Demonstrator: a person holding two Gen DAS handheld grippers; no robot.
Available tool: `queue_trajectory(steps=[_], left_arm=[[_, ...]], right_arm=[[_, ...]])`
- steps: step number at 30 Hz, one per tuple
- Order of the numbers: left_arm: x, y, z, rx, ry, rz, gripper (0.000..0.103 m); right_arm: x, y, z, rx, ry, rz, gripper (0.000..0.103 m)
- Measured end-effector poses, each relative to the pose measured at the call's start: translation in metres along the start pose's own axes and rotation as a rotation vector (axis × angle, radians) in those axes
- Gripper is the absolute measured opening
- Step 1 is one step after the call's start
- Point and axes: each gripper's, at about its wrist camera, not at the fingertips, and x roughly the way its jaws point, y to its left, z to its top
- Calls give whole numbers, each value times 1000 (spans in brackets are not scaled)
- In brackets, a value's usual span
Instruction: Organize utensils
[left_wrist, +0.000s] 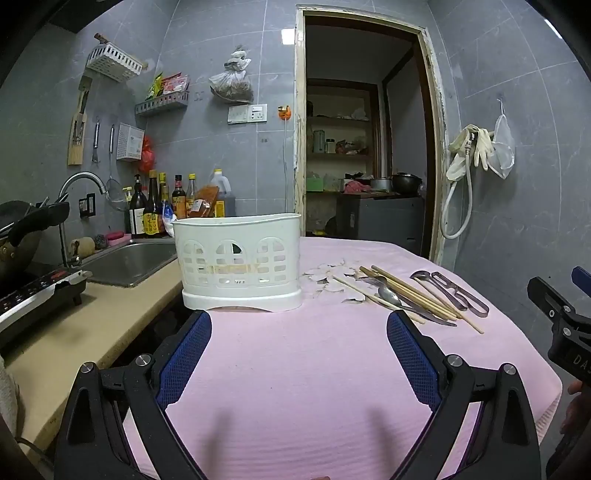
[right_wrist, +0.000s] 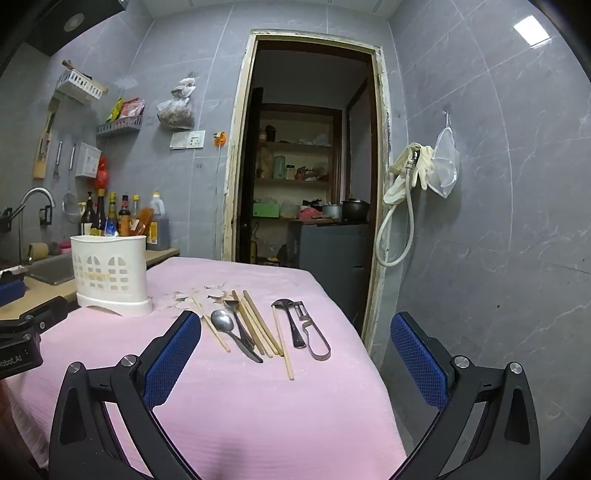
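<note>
A white slotted utensil holder (left_wrist: 238, 260) (right_wrist: 110, 275) stands upright on the pink cloth. Right of it lie several wooden chopsticks (left_wrist: 413, 295) (right_wrist: 258, 325), a metal spoon (left_wrist: 388, 294) (right_wrist: 222, 319), a fork (right_wrist: 233, 308) and two metal peelers (left_wrist: 458, 293) (right_wrist: 310, 328). My left gripper (left_wrist: 299, 325) is open and empty, just in front of the holder. My right gripper (right_wrist: 295, 328) is open and empty, hovering short of the utensils. The right gripper's body shows at the left wrist view's right edge (left_wrist: 561, 325).
The pink cloth (left_wrist: 295, 369) (right_wrist: 258, 406) covers the table, with white flakes (left_wrist: 332, 277) beside the holder. To the left are a sink (left_wrist: 129, 262), a faucet (left_wrist: 79, 184), sauce bottles (left_wrist: 159, 210) and an induction cooker (left_wrist: 33, 295). A doorway (right_wrist: 306, 155) opens behind the table.
</note>
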Motion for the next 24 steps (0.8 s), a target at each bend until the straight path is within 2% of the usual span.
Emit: queue_trajectory(steps=[24], left_arm=[[2, 2, -1, -3, 5, -2, 93]], right_arm=[[8, 6, -3, -6, 11, 6, 103]])
